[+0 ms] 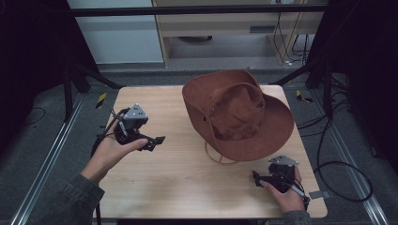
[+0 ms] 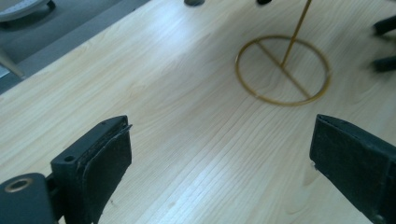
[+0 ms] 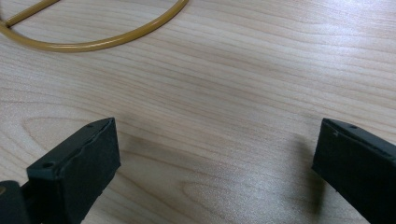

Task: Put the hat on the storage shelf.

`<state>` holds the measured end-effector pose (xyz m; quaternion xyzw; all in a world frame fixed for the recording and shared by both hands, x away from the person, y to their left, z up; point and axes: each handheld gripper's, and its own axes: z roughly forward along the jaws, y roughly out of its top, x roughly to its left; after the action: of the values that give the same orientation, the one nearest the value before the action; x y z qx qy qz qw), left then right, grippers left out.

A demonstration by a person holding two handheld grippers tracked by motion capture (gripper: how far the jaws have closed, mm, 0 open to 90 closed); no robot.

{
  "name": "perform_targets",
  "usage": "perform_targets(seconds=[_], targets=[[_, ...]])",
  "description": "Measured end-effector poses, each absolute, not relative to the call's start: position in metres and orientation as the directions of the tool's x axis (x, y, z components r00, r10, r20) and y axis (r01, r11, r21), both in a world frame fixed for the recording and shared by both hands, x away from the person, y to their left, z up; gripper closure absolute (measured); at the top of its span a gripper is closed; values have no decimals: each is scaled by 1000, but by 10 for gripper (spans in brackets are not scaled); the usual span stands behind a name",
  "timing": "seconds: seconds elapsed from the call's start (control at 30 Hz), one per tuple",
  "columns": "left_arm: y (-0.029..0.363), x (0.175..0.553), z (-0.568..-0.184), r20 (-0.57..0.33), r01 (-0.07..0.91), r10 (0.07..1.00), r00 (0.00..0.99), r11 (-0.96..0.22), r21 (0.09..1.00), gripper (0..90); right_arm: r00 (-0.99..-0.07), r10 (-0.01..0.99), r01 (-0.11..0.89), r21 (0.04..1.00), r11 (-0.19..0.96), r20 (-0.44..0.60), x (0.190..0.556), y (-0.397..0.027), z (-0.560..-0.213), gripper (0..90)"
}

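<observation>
A brown wide-brimmed hat (image 1: pixel 237 112) rests tilted on a thin gold wire stand, whose ring base (image 1: pixel 219 158) lies on the wooden table. In the left gripper view the ring base (image 2: pixel 283 70) and its upright rod are ahead. My left gripper (image 1: pixel 156 141) hovers over the table's left part, open, with bare wood between its jaws (image 2: pixel 219 154). My right gripper (image 1: pixel 256 178) is near the front right edge, below the hat brim, open over bare wood (image 3: pixel 215 154). An arc of the ring base (image 3: pixel 93 37) lies just ahead of it.
The wooden table (image 1: pixel 178 187) stands on a grey carpeted floor with metal rails at both sides. Black cables (image 1: pixel 338 168) coil on the floor at the right. A cabinet stands behind the table.
</observation>
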<state>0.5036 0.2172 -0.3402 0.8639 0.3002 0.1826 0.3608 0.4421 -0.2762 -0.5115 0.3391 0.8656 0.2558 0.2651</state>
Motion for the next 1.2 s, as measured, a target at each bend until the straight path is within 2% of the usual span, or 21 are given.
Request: perform_targets(seconds=[0.23, 0.83, 1.2], targets=[[223, 511, -372, 61, 424, 677, 733, -526, 737, 53, -630, 722, 451, 622, 640, -286, 442, -276, -511, 7], [245, 507, -459, 25, 532, 714, 700, -544, 650, 55, -630, 722, 450, 623, 640, -286, 442, -276, -512, 7], [266, 499, -486, -9, 577, 746, 666, -507, 641, 54, -633, 714, 439, 621, 650, -300, 443, -277, -511, 7]])
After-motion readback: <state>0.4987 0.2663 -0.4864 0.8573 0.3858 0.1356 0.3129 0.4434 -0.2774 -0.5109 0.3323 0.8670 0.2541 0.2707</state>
